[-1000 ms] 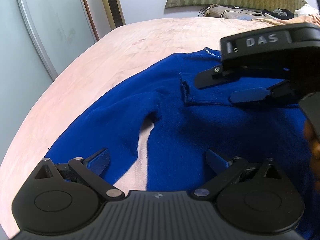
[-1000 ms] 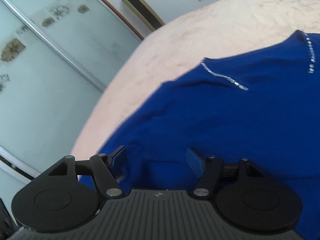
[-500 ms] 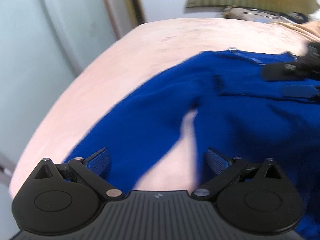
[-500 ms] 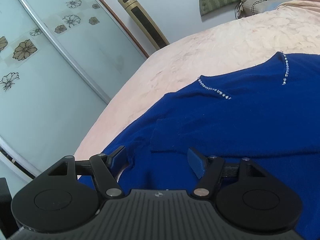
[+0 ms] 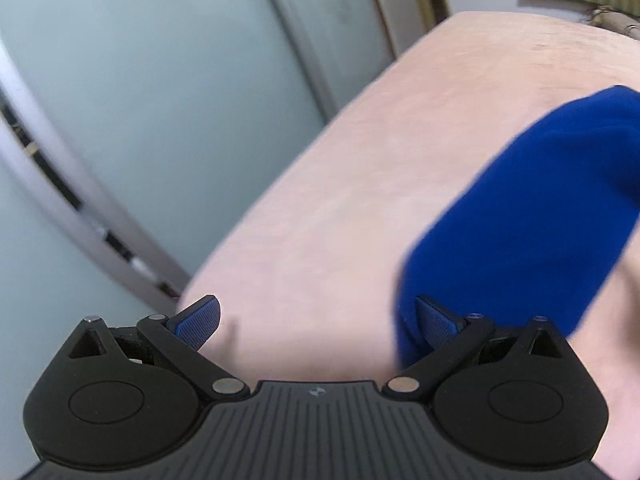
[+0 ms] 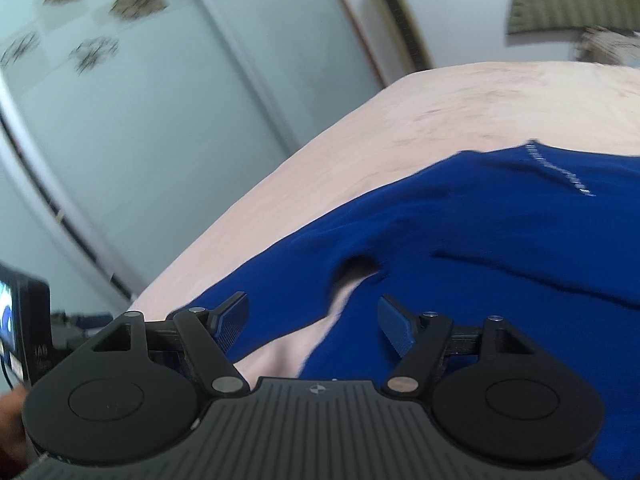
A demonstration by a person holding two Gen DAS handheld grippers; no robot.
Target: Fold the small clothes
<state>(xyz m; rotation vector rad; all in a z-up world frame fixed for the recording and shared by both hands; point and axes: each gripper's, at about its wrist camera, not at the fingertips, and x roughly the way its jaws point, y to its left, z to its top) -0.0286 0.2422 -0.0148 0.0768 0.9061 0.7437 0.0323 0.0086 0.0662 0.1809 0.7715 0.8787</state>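
Right wrist view has the blue sweater (image 6: 460, 248) spread flat on the peach-covered bed (image 6: 440, 112), beaded neckline toward the far side and a sleeve (image 6: 280, 272) angled out toward the bed's near-left edge. The right tool (image 6: 314, 324) hovers above the armpit gap with its jaws opening wide and nothing between the pads.

In the left wrist view, the left tool (image 5: 316, 320) also stands wide open and empty, above bare bedding, with the sleeve's cuff end (image 5: 520, 220) just beside its right finger (image 5: 436, 320). That picture is smeared.

The likely risk is a poor pick on the sleeve: with the view blurred and the cuff off to one side, the left tool could close on the bedding, or pinch only one layer. Dragging the sleeve from a shallow bite may bunch the body and spoil the flat lay. The sleeve lies close to the bed's edge, so a slip could drop it over the side.
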